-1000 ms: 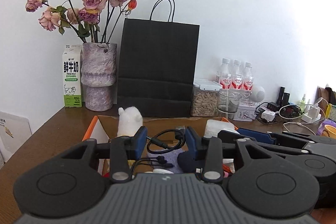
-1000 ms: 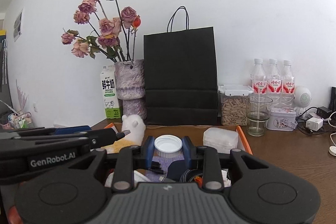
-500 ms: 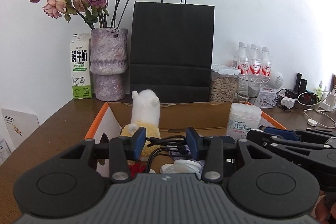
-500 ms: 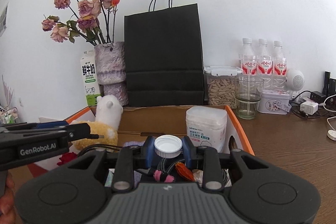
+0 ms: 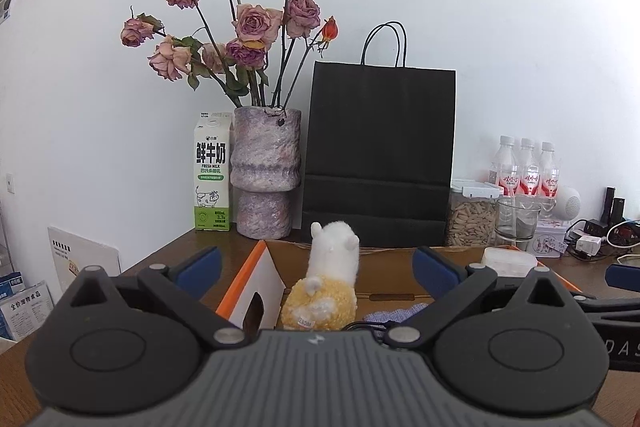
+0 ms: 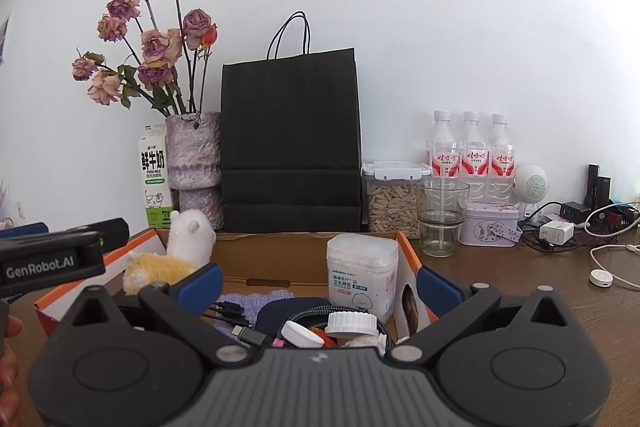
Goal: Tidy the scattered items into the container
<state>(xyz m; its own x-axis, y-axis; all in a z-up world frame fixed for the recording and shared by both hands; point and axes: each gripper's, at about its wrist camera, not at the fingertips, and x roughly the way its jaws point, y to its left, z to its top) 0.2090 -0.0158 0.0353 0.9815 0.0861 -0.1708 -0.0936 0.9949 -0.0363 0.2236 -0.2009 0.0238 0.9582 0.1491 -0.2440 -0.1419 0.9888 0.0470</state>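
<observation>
Left gripper (image 5: 316, 267): jaws opening, blue pads spread wide, nothing pinched between them; they hang above the near end of the cardboard box (image 5: 256, 279). Between the pads, lower down, a plush alpaca (image 5: 326, 287) sits inside the box against its orange-edged left flap, with a purple cloth (image 5: 394, 315) beside it.

Right gripper (image 6: 320, 281): jaws likewise opening and spread, empty, over the box's near right part. Below them lie a white bottle cap (image 6: 351, 323), a second white lid (image 6: 300, 335), coiled cables (image 6: 240, 311) and a dark pouch (image 6: 292, 309); none touches the pads. A cotton-swab tub (image 6: 362, 275) stands upright in the box against its right wall.

The two grippers sit close side by side; the left one shows at the left edge of the right wrist view, a fingertip visible under it. Free room lies above the box. Behind its far wall stand a black paper bag (image 6: 290, 143), a vase (image 6: 194, 151), a milk carton (image 6: 154, 179), a seed jar (image 6: 394, 203), a glass (image 6: 442, 215) and three bottles (image 6: 472, 151). Bare wooden table (image 6: 520, 287) extends right of the box.
</observation>
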